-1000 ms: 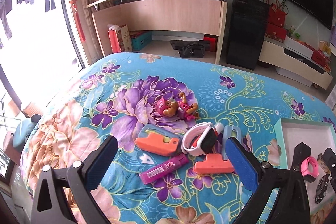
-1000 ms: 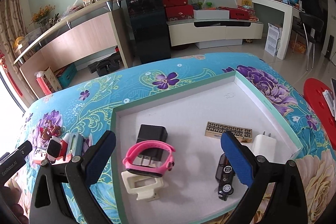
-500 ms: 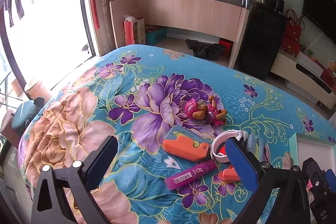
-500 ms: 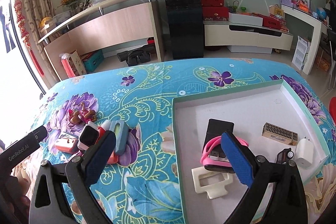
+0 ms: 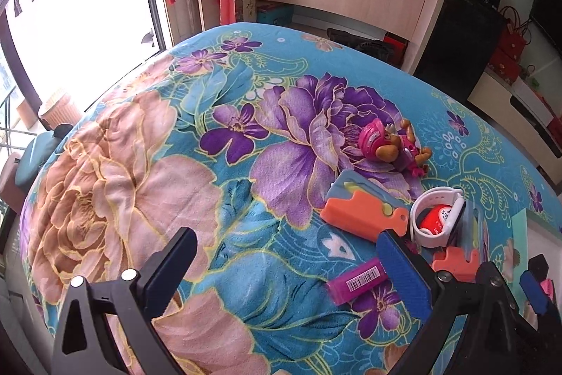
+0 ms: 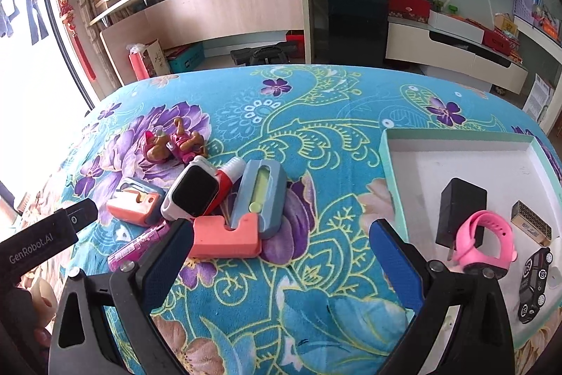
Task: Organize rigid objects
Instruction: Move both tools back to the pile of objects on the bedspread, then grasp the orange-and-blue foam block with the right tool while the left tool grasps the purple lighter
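On the floral blanket lies a cluster: a pink toy dog (image 5: 390, 148) (image 6: 172, 143), two orange-and-grey box cutters (image 5: 365, 209) (image 6: 246, 217), a white smartwatch (image 5: 439, 217) (image 6: 191, 190), a red-and-white tube (image 6: 228, 173) and a magenta tube (image 5: 358, 280) (image 6: 137, 246). My left gripper (image 5: 284, 266) hangs open over the blanket, left of the cluster. My right gripper (image 6: 281, 252) is open above bare blanket between the cluster and the white tray (image 6: 456, 143). The tray holds a pink watch (image 6: 486, 241), a black charger (image 6: 460, 209), a patterned box (image 6: 532, 224) and a toy car (image 6: 535, 289).
The blanket's left edge drops off toward a bright window (image 5: 80, 23). Beyond the far edge stand a wooden counter (image 6: 224, 2), a black cabinet (image 6: 354, 13) and a low TV bench (image 6: 456, 51). The left gripper's body (image 6: 38, 245) shows at the right view's left edge.
Both grippers swung left. The right one left the tray and now faces the cluster on the blanket; the left one now looks at bare blanket left of the cluster. Both stayed open.
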`<state>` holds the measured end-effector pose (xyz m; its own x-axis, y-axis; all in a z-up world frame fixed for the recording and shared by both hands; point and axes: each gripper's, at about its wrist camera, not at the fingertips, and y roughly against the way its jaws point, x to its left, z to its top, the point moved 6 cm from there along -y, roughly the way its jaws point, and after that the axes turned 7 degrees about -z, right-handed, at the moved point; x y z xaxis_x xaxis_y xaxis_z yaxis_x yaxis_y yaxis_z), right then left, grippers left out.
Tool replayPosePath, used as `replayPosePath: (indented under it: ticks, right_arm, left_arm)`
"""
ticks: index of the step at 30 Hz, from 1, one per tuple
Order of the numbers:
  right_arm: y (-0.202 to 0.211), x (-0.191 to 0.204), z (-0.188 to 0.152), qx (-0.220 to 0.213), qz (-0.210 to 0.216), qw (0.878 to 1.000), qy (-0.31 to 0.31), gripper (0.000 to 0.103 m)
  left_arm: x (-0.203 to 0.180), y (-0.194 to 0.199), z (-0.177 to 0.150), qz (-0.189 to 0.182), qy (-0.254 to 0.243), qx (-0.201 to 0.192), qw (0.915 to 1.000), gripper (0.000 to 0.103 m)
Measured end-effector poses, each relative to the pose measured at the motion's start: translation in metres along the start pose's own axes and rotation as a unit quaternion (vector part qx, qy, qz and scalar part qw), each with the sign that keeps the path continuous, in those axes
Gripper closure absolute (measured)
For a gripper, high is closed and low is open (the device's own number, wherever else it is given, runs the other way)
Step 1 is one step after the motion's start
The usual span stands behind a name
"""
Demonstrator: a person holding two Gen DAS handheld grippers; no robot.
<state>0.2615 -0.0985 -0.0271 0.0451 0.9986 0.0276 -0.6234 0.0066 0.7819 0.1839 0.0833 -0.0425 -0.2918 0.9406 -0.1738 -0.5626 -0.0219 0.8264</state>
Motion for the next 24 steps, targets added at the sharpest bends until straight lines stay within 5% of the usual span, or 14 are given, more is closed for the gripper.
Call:
replayPosePath:
  ticks: [24]
  right_arm:
    - [-0.038,0.041,-0.014,0.034,-0.013,0.998,0.053,0.003]
  left_arm:
    - [0.013,-0.019,-0.008,-0.033,0.026,0.047,0.9980,0.000]
